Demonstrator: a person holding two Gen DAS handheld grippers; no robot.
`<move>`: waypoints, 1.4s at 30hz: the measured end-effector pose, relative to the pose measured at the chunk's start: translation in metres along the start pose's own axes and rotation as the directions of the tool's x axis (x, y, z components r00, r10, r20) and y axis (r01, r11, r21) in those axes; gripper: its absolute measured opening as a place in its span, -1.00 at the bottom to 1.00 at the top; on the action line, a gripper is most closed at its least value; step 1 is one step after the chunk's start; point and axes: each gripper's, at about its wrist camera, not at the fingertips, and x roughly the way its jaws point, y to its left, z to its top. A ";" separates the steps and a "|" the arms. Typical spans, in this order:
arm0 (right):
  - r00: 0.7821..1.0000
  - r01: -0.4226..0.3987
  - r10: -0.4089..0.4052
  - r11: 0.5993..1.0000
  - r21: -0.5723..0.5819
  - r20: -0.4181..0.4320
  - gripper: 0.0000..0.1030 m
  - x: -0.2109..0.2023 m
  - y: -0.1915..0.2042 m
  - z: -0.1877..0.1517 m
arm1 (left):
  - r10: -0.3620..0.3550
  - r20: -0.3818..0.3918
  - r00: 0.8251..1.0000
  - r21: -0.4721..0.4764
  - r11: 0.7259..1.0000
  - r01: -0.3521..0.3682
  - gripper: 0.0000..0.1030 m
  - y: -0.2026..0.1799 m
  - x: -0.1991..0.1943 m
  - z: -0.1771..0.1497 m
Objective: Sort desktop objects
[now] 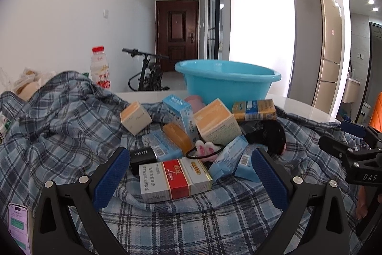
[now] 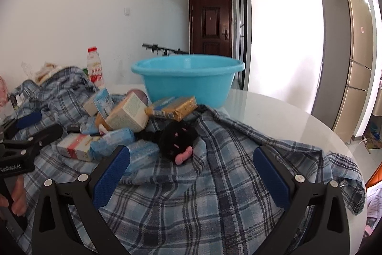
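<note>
A heap of small boxes and packets lies on a blue plaid cloth [image 1: 59, 135]. Nearest my left gripper [image 1: 188, 157] is a red-and-white carton [image 1: 175, 179], which sits between its open blue pads without touching them. Behind it lie a black box [image 1: 142, 155], an orange soap [image 1: 177, 136], a pink hair tie [image 1: 205, 149], blue packets and beige boxes [image 1: 218, 122]. A light blue basin [image 1: 226, 80] stands behind the heap. My right gripper [image 2: 191, 159] is open over the plaid cloth [image 2: 214, 183], just in front of a black plush item [image 2: 177, 139] with a pink bow.
A red-capped drink bottle [image 1: 100, 69] stands at the back left beside bagged food. A phone [image 1: 18, 228] lies at the near left. The glass table [image 2: 274, 118] shows bare to the right, its round edge near a fridge [image 2: 346, 59]. A bicycle leans in the hallway.
</note>
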 end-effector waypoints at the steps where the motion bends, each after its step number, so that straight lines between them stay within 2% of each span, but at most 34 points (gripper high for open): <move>1: 1.000 0.000 0.000 1.000 -0.006 -0.016 0.99 0.002 0.000 0.000 | -0.001 -0.012 1.000 -0.005 1.000 0.001 1.00 0.001 0.002 0.000; 6: 0.999 0.009 -0.009 1.000 -0.014 -0.034 0.99 0.007 0.000 0.001 | -0.030 -0.057 0.998 0.000 1.000 0.030 1.00 0.000 0.008 0.000; 9: 0.995 -0.015 0.014 1.000 -0.007 -0.101 0.99 0.015 -0.001 0.004 | -0.082 -0.121 0.989 -0.019 0.997 0.080 1.00 0.000 0.012 0.002; 11: 0.991 -0.024 0.025 1.000 0.005 -0.129 0.99 0.019 -0.002 0.007 | -0.089 -0.132 0.987 -0.041 0.996 0.084 1.00 0.001 0.013 0.004; 15: 0.997 0.001 -0.001 1.000 0.001 -0.077 0.99 0.015 -0.007 0.015 | -0.101 -0.157 0.982 -0.085 0.992 0.089 1.00 0.009 0.017 0.011; 17: 0.998 0.027 -0.026 1.000 0.008 -0.052 0.99 0.011 -0.009 0.019 | -0.131 -0.201 0.971 -0.118 0.987 0.109 1.00 0.016 0.022 0.014; 19: 0.997 0.009 -0.008 1.000 0.023 -0.071 0.99 0.012 -0.012 0.025 | -0.159 -0.224 0.962 -0.155 0.980 0.126 1.00 0.022 0.025 0.017; 21: 0.995 -0.013 0.016 0.999 0.033 -0.094 0.99 0.015 -0.014 0.029 | -0.174 -0.214 0.961 -0.193 0.972 0.133 1.00 0.031 0.026 0.021; 25: 0.996 0.023 -0.024 1.000 -0.015 -0.089 0.99 0.021 -0.012 0.039 | -0.148 -0.174 0.974 -0.204 0.973 0.111 1.00 0.042 0.025 0.027; 29: 0.991 0.008 -0.018 0.996 -0.084 -0.129 0.99 0.033 -0.009 0.046 | -0.143 -0.194 0.971 -0.191 0.976 0.105 1.00 0.050 0.032 0.036; 34: 0.986 -0.016 -0.004 0.993 -0.118 -0.169 0.99 0.048 -0.005 0.052 | -0.107 -0.305 0.946 -0.094 0.992 0.082 1.00 0.049 0.059 0.048; 38: 0.983 -0.046 0.019 0.989 -0.143 -0.183 0.99 0.055 -0.002 0.055 | -0.124 -0.388 0.913 0.005 0.991 0.137 1.00 0.040 0.084 0.056; 42: 0.980 -0.081 0.048 0.982 -0.169 -0.194 0.99 0.057 0.004 0.055 | -0.157 -0.437 0.886 0.040 0.980 0.194 1.00 0.032 0.106 0.063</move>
